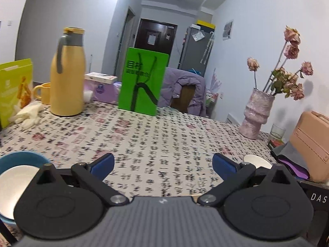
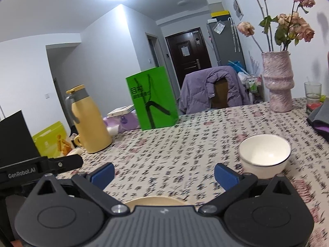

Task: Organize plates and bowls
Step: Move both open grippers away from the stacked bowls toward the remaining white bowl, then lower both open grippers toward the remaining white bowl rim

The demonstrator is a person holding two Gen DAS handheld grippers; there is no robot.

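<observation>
Left gripper (image 1: 163, 164) was spread wide, holding nothing, above the patterned tablecloth (image 1: 164, 135). Blue bowl (image 1: 12, 160) with a white bowl (image 1: 12, 187) nested inside sat at its lower left. Right gripper (image 2: 163, 174) was also spread wide and empty; another white bowl (image 2: 265, 154) stood on the cloth just beyond its right finger, a beige plate rim (image 2: 152, 201) under its body. Yellow thermos (image 2: 88, 119) and green bag (image 2: 153, 98) stood further back.

Left gripper (image 1: 163, 164): jaws spread wide, blue pads at 10 and 2 o'clock of its housing, nothing between them, held level and low. Right gripper (image 2: 163, 173): same wide spread, nothing held, level. Left gripper's black body shows at 9 o'clock in right view.
</observation>
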